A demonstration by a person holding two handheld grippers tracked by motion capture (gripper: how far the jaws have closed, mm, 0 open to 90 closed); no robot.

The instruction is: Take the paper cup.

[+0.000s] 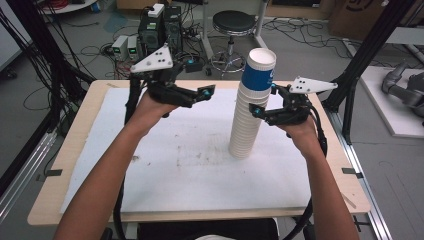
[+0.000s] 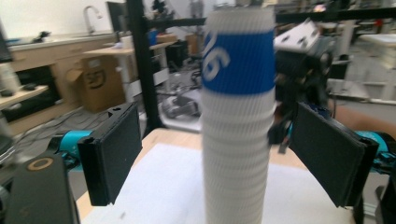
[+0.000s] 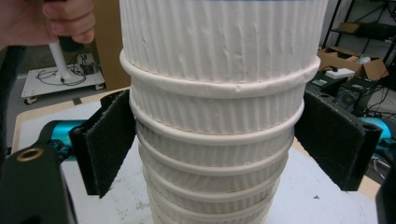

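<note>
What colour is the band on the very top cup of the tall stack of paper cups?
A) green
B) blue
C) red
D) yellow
B, since the top cup of the tall stack of ribbed white paper cups wears a blue band with white markings, plain in the high view and in the left gripper view.
</note>
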